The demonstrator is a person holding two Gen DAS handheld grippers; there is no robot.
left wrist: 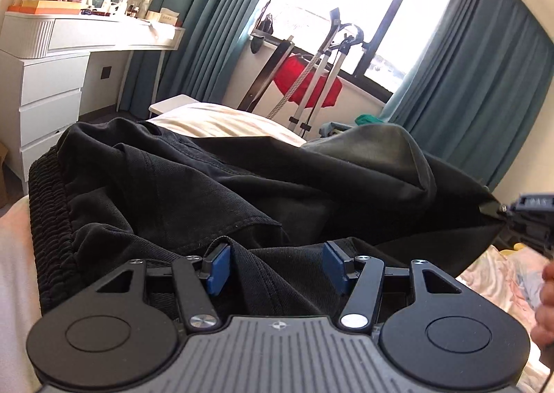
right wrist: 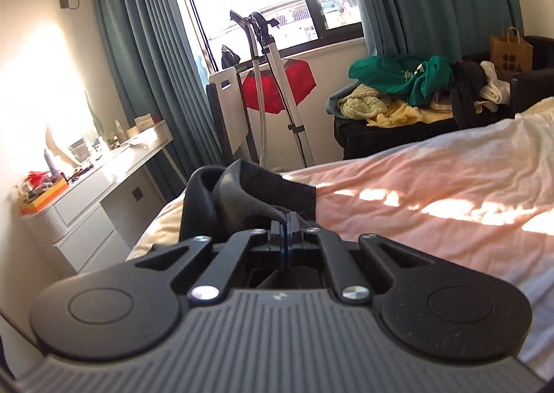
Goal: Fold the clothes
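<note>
Black trousers (left wrist: 214,192) sprawl across the bed (right wrist: 432,192), soft and limp. Right hand-held gripper (right wrist: 286,220) pinches a hem corner; left hand-held gripper (left wrist: 275,263) gapes half-wide over cloth beside the waistband (left wrist: 52,220), the firmest hold.

left gripper (left wrist: 275,266) jaws apart | over black trousers (left wrist: 194,192) | bed (left wrist: 221,121)

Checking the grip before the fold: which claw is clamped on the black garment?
The right claw: its jaws are shut on the black garment, while the left claw stands open.
</note>
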